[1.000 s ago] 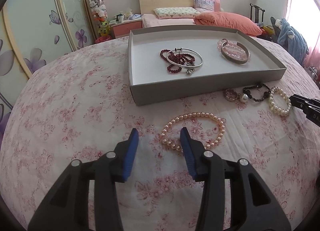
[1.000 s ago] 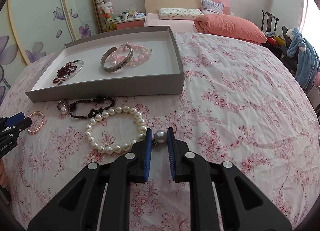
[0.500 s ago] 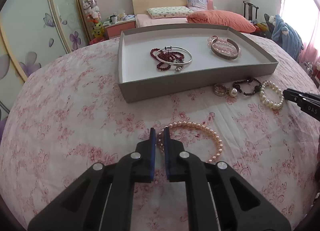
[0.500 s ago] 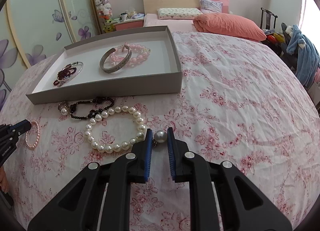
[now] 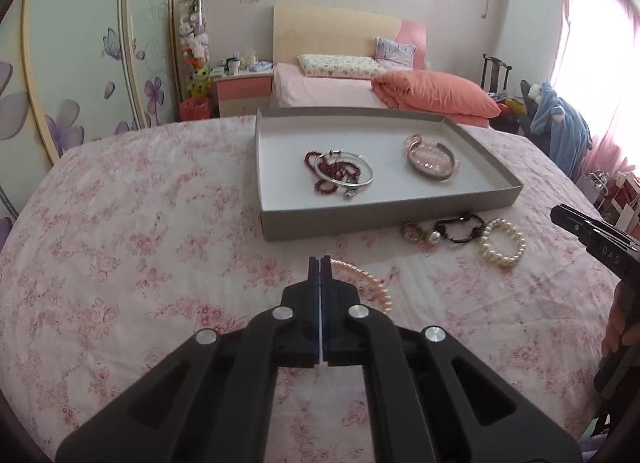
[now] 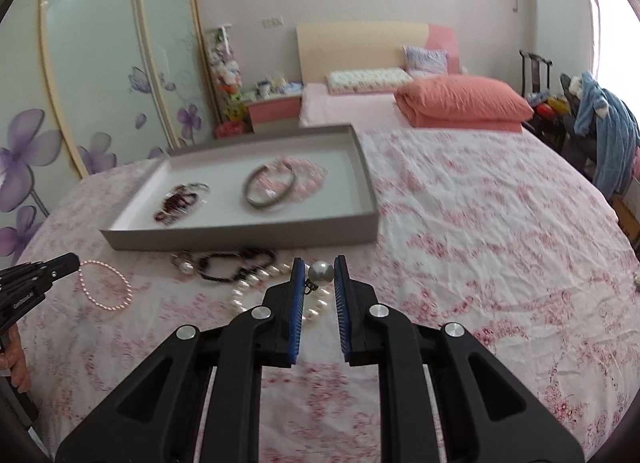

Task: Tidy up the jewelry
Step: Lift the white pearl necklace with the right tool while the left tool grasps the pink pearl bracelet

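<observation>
My left gripper is shut on a pink pearl bracelet, which trails right of the jaws. In the right wrist view the bracelet hangs from that gripper just above the bedspread. My right gripper is shut on a grey pearl with a small dark clasp, held over a white pearl bracelet. The grey tray lies beyond. It holds a dark red bead bracelet with a silver bangle, and a pink bracelet with a silver cuff.
In front of the tray lie a pearl ring, a black bead bracelet and the white pearl bracelet. My right gripper enters from the right edge. A second bed with an orange pillow stands behind.
The left jaws closed on the pink pearl bracelet and lifted it off the bedspread. The right gripper rose with the grey pearl still between its pads.
</observation>
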A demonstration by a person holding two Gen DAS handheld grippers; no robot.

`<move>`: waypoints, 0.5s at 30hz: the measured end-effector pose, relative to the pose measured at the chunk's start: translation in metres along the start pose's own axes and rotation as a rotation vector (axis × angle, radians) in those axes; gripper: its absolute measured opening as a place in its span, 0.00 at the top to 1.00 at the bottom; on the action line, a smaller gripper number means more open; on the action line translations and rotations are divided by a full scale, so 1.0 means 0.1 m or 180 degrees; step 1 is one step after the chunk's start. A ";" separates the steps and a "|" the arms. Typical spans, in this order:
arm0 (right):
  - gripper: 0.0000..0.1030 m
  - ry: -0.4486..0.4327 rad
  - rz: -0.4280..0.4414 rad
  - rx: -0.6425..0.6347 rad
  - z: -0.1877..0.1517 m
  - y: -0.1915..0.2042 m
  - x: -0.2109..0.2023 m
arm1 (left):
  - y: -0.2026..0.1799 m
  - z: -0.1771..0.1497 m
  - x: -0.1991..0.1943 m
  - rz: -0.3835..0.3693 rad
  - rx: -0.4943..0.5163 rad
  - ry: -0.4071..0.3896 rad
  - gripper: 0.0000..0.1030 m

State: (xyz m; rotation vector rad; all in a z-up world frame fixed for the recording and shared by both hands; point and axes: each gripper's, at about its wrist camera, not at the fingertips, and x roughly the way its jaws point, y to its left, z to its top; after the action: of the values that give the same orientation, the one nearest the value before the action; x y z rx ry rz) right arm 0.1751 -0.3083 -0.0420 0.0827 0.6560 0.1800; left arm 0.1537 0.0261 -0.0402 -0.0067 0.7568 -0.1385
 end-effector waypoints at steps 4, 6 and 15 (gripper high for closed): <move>0.85 -0.0026 0.0060 -0.0054 0.01 0.07 -0.04 | 0.01 -0.05 0.08 0.0092 0.0028 0.0135 0.98; 0.85 -0.0031 0.0060 -0.0057 0.00 0.08 -0.05 | 0.06 -0.08 0.10 0.0068 -0.0040 0.0187 0.99; 0.85 -0.0055 0.0066 -0.0005 0.00 0.03 -0.10 | 0.14 -0.01 -0.13 -0.0076 -0.0169 -0.0075 0.99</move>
State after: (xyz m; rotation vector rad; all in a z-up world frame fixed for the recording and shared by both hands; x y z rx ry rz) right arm 0.1663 -0.3072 -0.0355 0.0894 0.6381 0.1995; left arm 0.1457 0.0415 -0.0328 -0.0678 0.7370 -0.1408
